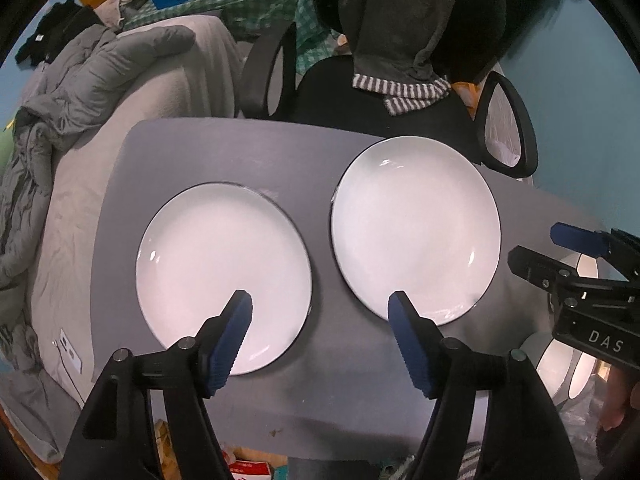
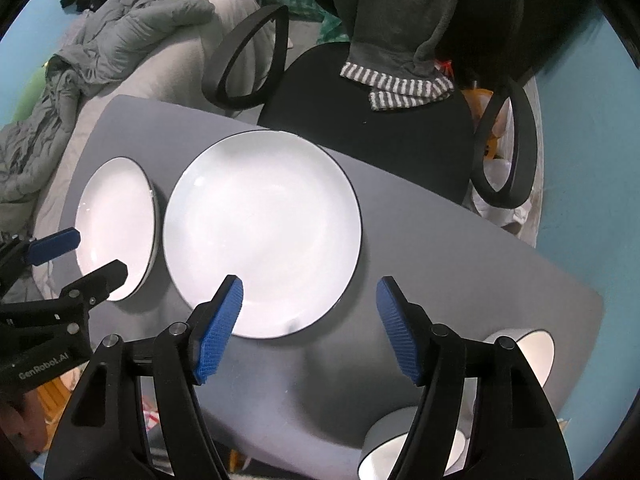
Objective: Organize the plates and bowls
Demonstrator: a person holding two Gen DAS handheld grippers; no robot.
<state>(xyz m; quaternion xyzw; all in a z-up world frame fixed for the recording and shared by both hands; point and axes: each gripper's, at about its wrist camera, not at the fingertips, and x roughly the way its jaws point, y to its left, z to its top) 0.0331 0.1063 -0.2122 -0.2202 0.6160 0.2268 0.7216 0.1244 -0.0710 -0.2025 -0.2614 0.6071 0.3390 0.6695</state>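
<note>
**A:** How are your hands set?

**B:** You have both grippers pointing straight down over the table [image 1: 224, 152]. Your left gripper [image 1: 320, 316] hangs with its blue pads [image 1: 236, 332] spread wide and nothing between them. One fingertip sits over the near edge of the left plate [image 1: 208, 256], the other over the near edge of the right plate [image 1: 416, 224], so the gap between the two plates falls between the jaws. Neither pad touches a plate as far as I can see.

**A:** And the right one?

**B:** Your right gripper [image 2: 310, 320] is also spread wide and empty. Its left pad hangs over the near rim of the right plate [image 2: 260, 228]; the other pad is over bare table. From your left camera it comes into view at the right edge [image 1: 560, 256], off to the side of that plate.

**A:** Where are the dishes?

**B:** Both white plates lie flat on the grey table, side by side, near each other but apart. Two bowls with grey outsides and white insides are at the near right corner: one [image 2: 532, 352] behind your right finger, the other [image 2: 396, 448] close to the table's edge. Whether they touch each other I cannot tell.

**A:** And the room?

**B:** A black office chair [image 1: 360, 92] stands at the far side of the table with a grey garment [image 1: 400, 24] draped over its back. To the left lies a grey quilt [image 1: 80, 80] over a pale covered seat. The wall is light blue.
</note>
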